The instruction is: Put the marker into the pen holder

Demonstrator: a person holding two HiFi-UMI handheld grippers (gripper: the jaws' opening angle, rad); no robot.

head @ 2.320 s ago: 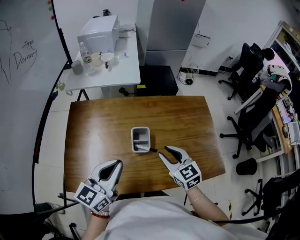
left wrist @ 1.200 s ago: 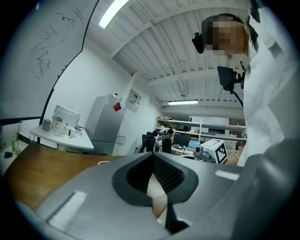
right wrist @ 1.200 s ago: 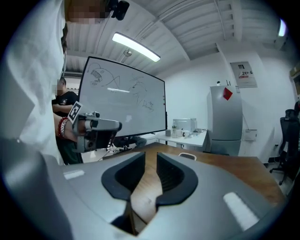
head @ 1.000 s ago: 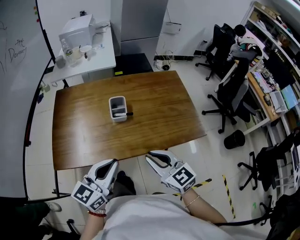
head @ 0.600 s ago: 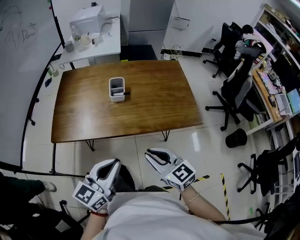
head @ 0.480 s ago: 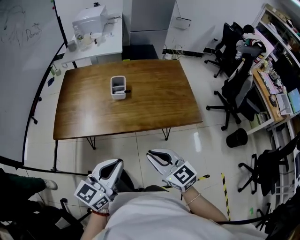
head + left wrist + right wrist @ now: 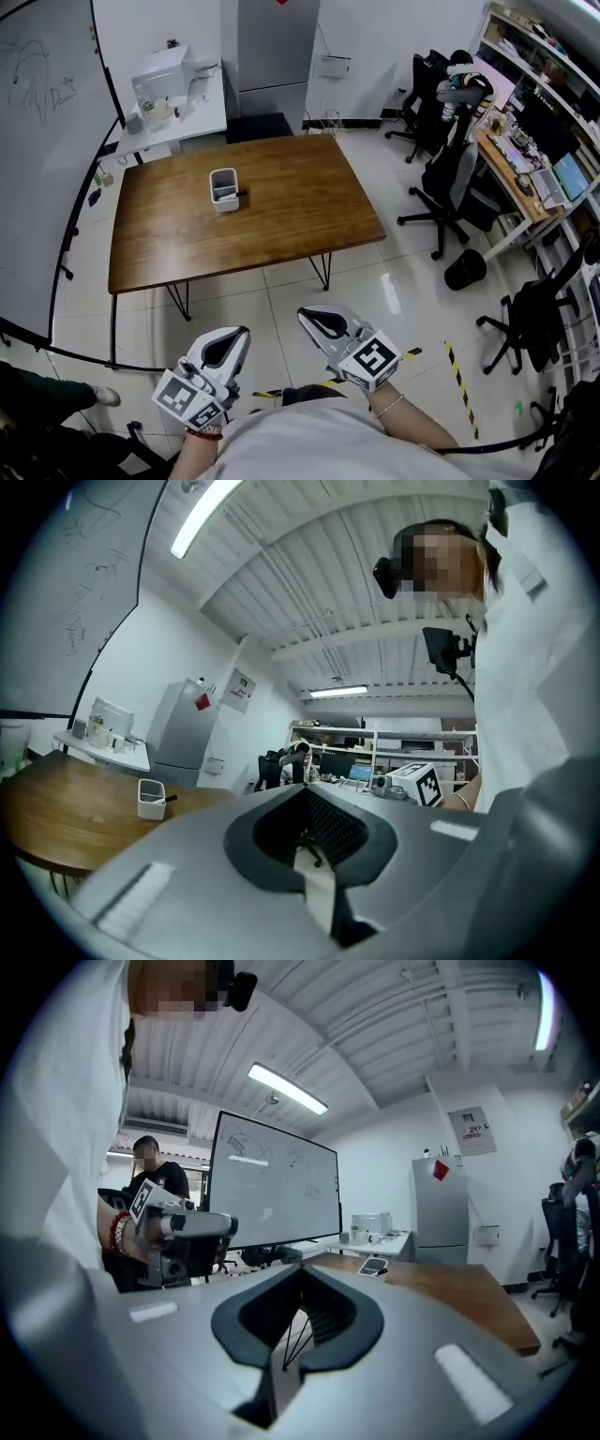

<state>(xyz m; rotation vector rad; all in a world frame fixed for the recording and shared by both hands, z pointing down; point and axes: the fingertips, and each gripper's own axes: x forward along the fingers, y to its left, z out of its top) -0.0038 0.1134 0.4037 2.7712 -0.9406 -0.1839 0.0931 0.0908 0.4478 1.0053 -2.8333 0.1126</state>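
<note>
Right gripper: the right gripper (image 7: 323,325) was held near the person's body over the floor. Its jaws were closing, tips pressed together, with nothing between them.
Left gripper: the left gripper (image 7: 223,349) sat just left of the right one, jaws pressed together and empty.
Gripper surfaces: smooth grey shells with dark ribbed inner pads.
Direction to goal: the pen holder (image 7: 223,189) stood far ahead, well apart from both grippers and roughly in line with the left one, which looked slightly nearer.
Marker: the marker (image 7: 236,195) lay tilted in the pen holder. Its long axis ran left to right, and its dark end poked over the right rim.
Pen holder: a white box with an open top, probably plastic.
Table: the table (image 7: 300,206) was glossy brown wood on thin dark legs.
Floor: the floor (image 7: 281,300) was pale, shiny tile lying between the person and the table.
Progress: the marker appeared to be already in the pen holder.
</note>
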